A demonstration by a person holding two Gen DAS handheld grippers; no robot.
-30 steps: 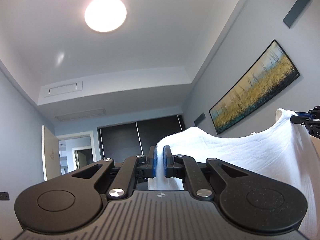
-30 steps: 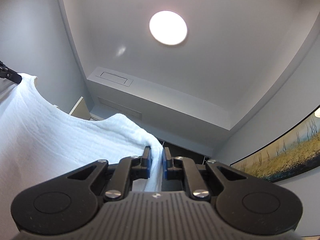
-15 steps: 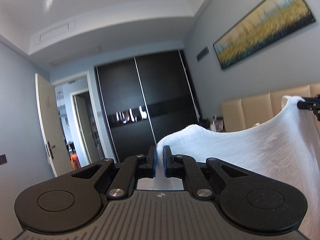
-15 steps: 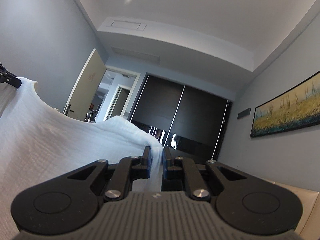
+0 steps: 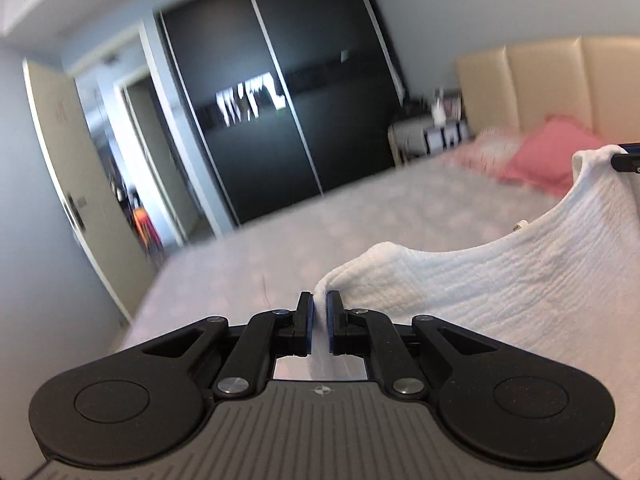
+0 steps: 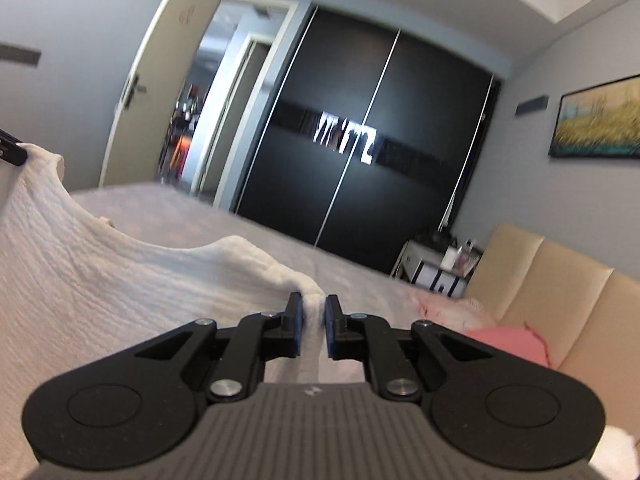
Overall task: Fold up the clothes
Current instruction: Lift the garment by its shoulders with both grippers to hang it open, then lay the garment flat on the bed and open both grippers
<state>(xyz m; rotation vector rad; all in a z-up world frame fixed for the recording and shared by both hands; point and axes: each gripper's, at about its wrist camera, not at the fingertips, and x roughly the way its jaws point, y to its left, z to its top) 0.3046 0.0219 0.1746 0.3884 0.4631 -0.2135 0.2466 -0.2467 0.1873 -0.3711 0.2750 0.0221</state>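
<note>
A white textured garment [image 5: 500,280] hangs stretched between both grippers above the bed [image 5: 320,232]. My left gripper [image 5: 319,300] is shut on one top corner of it. In the right wrist view the same garment [image 6: 100,264] spreads to the left, and my right gripper [image 6: 313,304] is shut on its other top corner. The right gripper's tip [image 5: 626,160] shows at the far right edge of the left wrist view, and the left gripper's tip [image 6: 10,150] at the far left of the right wrist view. The garment's lower part is hidden below the grippers.
Pink pillows [image 5: 548,156] lie against a beige padded headboard [image 5: 560,80]. A dark sliding wardrobe [image 6: 360,140] fills the far wall, with an open door [image 5: 64,172] to its left and a small bedside table [image 6: 436,268] by the bed. A painting [image 6: 600,120] hangs on the right wall.
Both grippers swung down from pointing at the ceiling to pointing over the bed, carrying the stretched garment down with them. The ceiling light left view; bed and pillows came in.
</note>
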